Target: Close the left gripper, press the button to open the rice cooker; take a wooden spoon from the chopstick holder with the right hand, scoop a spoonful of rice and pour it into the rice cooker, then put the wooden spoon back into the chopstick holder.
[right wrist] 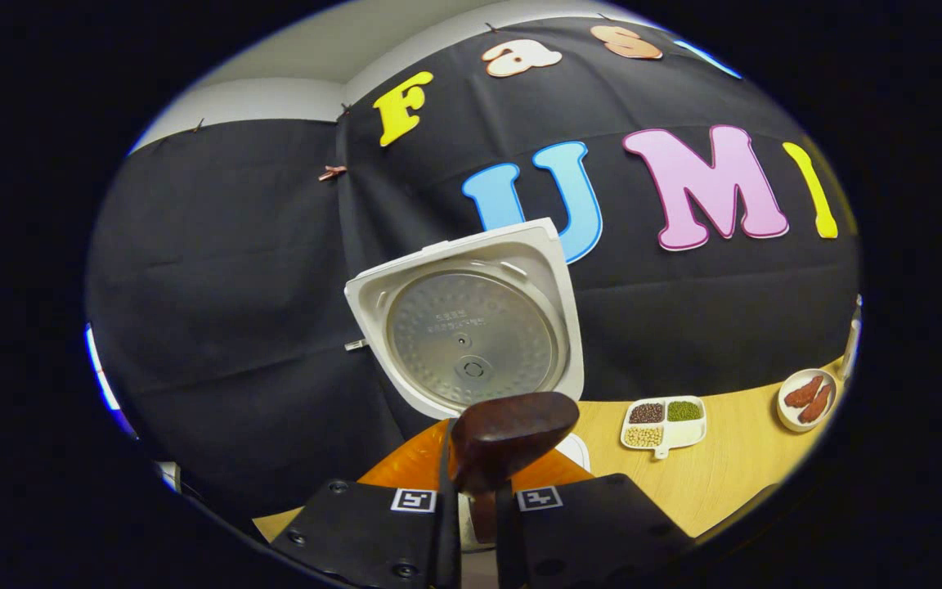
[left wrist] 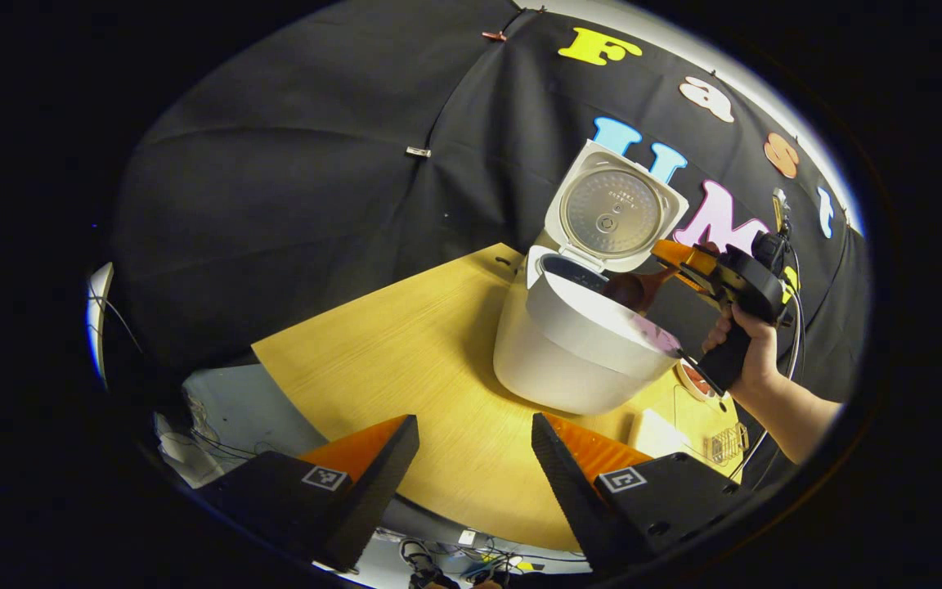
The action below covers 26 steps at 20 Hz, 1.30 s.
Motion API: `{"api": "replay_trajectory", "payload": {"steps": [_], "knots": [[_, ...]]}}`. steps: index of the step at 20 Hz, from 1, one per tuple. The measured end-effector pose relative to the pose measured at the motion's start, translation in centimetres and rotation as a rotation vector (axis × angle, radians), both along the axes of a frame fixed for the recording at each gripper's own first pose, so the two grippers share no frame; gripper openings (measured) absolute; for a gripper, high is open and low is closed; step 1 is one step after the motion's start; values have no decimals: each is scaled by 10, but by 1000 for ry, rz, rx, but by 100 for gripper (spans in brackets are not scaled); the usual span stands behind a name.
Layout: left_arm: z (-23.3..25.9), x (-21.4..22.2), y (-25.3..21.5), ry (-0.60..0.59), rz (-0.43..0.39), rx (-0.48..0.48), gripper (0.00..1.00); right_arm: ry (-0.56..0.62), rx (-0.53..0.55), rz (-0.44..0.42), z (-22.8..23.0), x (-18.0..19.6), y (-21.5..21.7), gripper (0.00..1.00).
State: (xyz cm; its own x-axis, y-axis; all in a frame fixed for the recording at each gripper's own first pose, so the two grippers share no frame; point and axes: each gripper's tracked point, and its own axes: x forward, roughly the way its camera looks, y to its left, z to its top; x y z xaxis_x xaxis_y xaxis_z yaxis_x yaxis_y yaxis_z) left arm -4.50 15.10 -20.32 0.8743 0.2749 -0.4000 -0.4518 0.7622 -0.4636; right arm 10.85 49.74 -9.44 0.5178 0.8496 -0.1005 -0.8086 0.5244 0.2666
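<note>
Rice cooker [left wrist: 577, 352] sits on the wooden bench [left wrist: 405, 360], lid [left wrist: 614, 209] swung up and standing open, metal inner plate facing me. In the left gripper view my left claw [left wrist: 475, 458] is released, fingers spread wide with bare bench between them, hovering low and short of the cooker, touching nothing.

Right claw [left wrist: 671, 262] shows further off in that same view, held by a hand [left wrist: 745, 348] to the right of the cooker and above its rim. It's clenched on the wooden spoon [left wrist: 630, 288], whose dark bowl is over the pot opening, just inside the rim (can't tell if there's rice in it from here).

Right gripper view: right claw [right wrist: 477, 515] has both fingers pressed on the spoon handle, and the spoon [right wrist: 512, 438] bowl sticks up right in front of the camera, back side towards me. The open lid [right wrist: 471, 323] stands directly behind it. Past the cooker on the bench there's a white divided dish [right wrist: 663, 423] with dark, green and pale grains in separate compartments, and further right a small round dish [right wrist: 808, 398] with reddish-brown pieces. The two dishes are well apart from each other.

A small wire rack [left wrist: 724, 444] is at the bench's near right edge in the left gripper view.
</note>
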Motion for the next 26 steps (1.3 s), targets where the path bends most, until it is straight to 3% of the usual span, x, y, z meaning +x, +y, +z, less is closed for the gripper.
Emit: {"api": "replay_trajectory", "payload": {"steps": [2,3,4,5,18,20,21,23,24,26], "knots": [[0,4,-1,-8,2,-18,95,0,-5,11,1,-1,-2,16],[2,5,-2,-12,3,-16,96,-15,-4,14,5,0,-4,21],[2,5,-2,-14,2,-9,96,-37,-5,19,9,0,-4,16],[4,6,-1,-16,0,-1,96,-65,-12,26,14,0,-5,21],[-1,19,-9,-36,-8,-42,96,-278,-115,204,19,-46,15,21],[-2,18,-8,-39,-2,-45,96,-306,-135,226,16,-52,18,16],[0,18,-8,-42,2,-46,96,-313,-140,230,15,-52,19,20],[0,16,-7,-43,8,-40,96,-305,-143,219,14,-49,19,16],[1,15,-7,-42,8,-33,96,-291,-141,205,15,-46,17,20],[4,14,-8,-43,0,-12,96,-251,-133,172,19,-37,15,20]]}}
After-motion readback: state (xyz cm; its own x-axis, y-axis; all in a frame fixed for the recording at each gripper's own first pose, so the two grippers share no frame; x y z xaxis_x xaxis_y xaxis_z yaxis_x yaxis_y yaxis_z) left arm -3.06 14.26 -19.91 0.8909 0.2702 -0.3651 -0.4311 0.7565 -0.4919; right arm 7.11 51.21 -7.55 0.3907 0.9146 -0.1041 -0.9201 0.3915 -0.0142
